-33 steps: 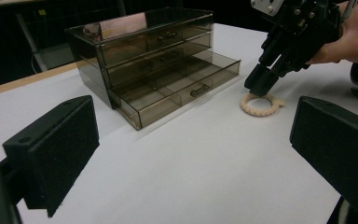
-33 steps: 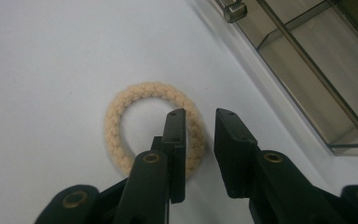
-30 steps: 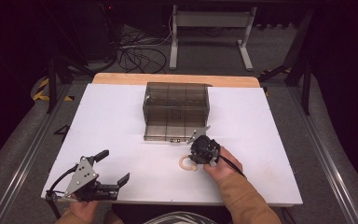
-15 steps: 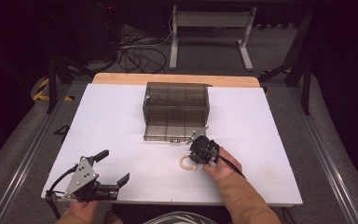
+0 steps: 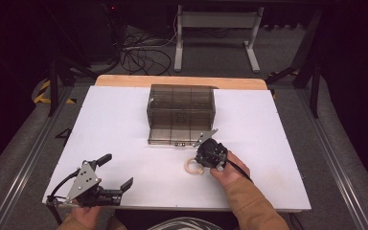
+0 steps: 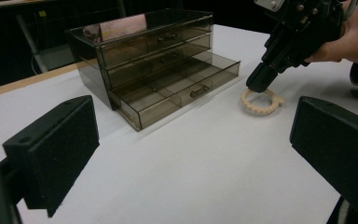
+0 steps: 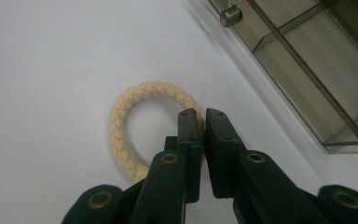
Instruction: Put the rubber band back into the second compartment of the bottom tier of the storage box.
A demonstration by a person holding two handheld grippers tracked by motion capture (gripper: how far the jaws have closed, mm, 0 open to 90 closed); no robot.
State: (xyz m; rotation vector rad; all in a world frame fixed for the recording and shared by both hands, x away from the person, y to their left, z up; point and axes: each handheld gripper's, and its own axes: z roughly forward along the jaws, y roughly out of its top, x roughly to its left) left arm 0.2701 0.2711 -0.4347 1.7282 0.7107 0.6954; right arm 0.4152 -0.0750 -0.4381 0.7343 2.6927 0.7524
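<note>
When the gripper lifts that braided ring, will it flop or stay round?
The braided ring looks like woven cord, so it probably sags a little yet keeps its loop. It seems light. The right gripper, shut on it, likely holds well, since the weave looks rough.

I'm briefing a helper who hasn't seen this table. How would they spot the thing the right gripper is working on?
Find the smoky clear drawer unit in the middle of the white table, its bottom drawer pulled open. Just in front of that drawer's right corner lies a small braided rope ring, pinched by the right gripper. It is the table's one loose item, and cream-coloured.
</note>
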